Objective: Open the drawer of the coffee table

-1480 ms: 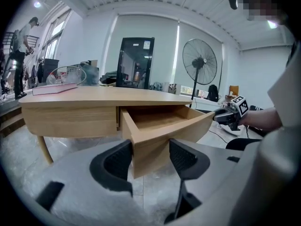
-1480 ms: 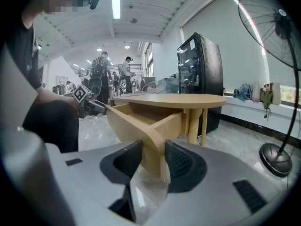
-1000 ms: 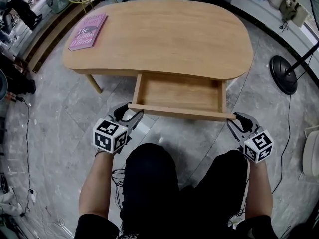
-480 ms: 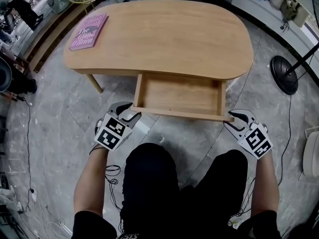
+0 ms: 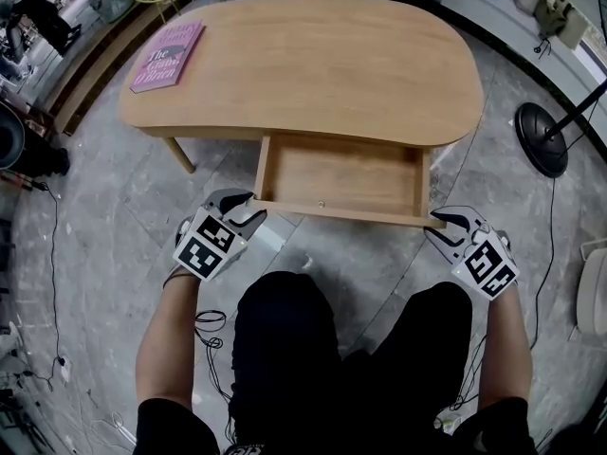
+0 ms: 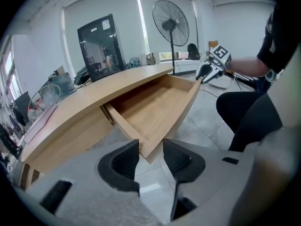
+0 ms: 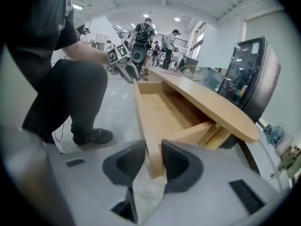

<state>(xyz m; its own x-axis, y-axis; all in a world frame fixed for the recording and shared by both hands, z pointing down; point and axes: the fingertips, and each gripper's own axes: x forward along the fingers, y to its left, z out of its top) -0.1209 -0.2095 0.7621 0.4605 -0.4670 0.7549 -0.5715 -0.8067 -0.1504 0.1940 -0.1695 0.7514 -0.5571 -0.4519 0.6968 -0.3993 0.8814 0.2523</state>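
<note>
The wooden coffee table (image 5: 313, 64) has its drawer (image 5: 337, 173) pulled out toward me. My left gripper (image 5: 245, 209) is at the left end of the drawer front (image 5: 332, 211). Its jaws have just been closing. That corner (image 6: 151, 150) sits between the pads with a thin gap on the right side. My right gripper (image 5: 443, 222) is at the right end, jaws also just closing. Here the pads (image 7: 175, 163) press on both faces of the drawer front (image 7: 146, 140). The drawer looks empty.
A pink book (image 5: 168, 57) lies on the table's far left. A fan base (image 5: 542, 140) stands on the floor at the right and cables (image 5: 213, 325) lie by my knees. People (image 7: 143, 36) stand far off in the right gripper view.
Both grippers have rolled at the drawer's front corners, so their marker cubes show other faces. Both pairs of jaws have narrowed around the drawer front. The drawer stays pulled out.
</note>
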